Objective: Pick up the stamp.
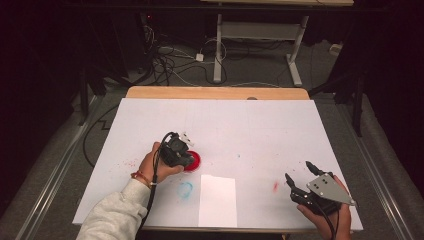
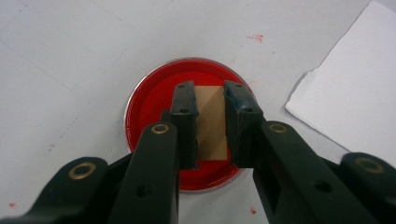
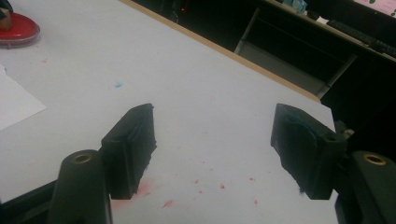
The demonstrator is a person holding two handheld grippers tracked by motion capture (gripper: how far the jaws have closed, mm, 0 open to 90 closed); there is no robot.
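Gripping: left gripper has its jaws pressed on a small tan cardboard-like block, directly above the round red-filled shallow dish.
Dish: sits right beneath that claw, with a white paper sheet just beside it.
Right gripper: jaws spread wide, holding nothing, well apart from the dish, over red smudges on the white table cover.

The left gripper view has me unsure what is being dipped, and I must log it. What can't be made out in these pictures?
- Tan block: the left tongs cover its sides; its underside faces the red dish.
- High view: the hand and gripper cover most of the dish.
- Right tongs, open: their bases are cut off by the bottom edge.
- Blue smudge: too small to identify.
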